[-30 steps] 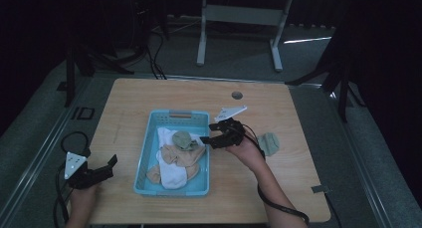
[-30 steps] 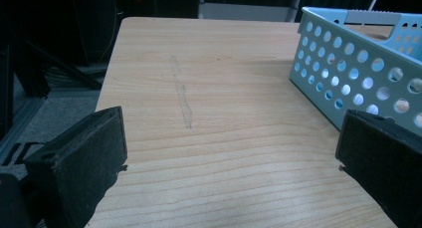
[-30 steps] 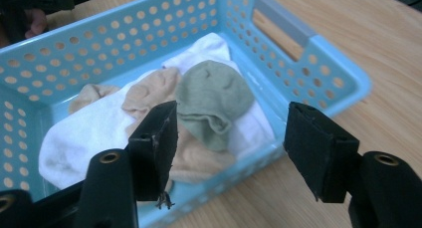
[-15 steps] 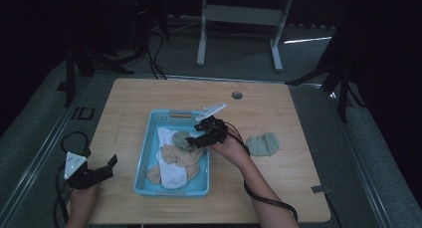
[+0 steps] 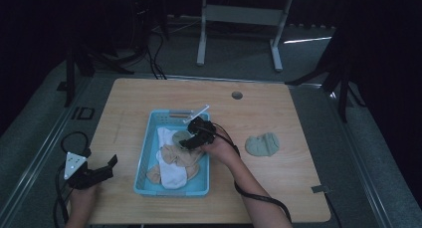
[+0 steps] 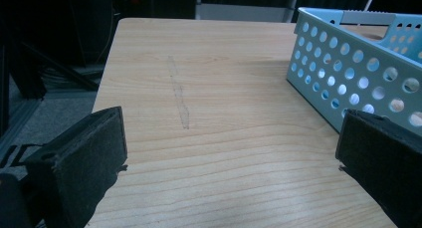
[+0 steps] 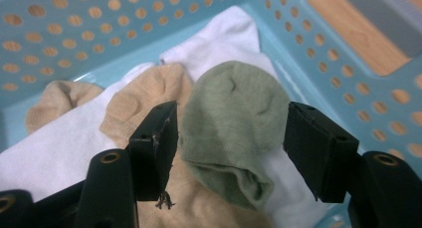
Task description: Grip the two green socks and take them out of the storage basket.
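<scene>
One green sock (image 7: 234, 128) lies lengthwise between the right gripper (image 7: 231, 133) jaws.

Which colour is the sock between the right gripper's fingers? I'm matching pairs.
Sage green sock, clearest in the right gripper view, lying on the tan one.

Both tools agape: left (image 5: 106, 167), right (image 5: 190, 140).
</scene>
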Motion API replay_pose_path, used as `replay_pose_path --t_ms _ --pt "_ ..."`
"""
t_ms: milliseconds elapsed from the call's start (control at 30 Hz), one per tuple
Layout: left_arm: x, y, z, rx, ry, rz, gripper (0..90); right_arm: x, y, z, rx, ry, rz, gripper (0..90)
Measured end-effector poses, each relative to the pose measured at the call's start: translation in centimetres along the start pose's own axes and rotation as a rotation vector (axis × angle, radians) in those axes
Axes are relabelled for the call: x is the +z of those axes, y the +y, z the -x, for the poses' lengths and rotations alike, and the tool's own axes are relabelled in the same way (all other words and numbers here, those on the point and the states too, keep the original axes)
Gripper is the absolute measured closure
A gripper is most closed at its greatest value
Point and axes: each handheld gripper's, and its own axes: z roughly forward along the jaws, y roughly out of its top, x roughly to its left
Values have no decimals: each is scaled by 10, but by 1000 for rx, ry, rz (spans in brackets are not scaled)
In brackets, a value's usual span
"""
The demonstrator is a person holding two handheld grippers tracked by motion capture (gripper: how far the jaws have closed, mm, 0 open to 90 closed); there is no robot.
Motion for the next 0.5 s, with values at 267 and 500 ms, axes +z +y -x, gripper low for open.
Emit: replay_pose_path --t_ms 267,500 --pt "0 0 0 0 -1 0 0 10 3 -6 -33 -5 -50 377" --pt "0 0 0 0 -1 0 0 21 5 -12 -67 -22 -102 411"
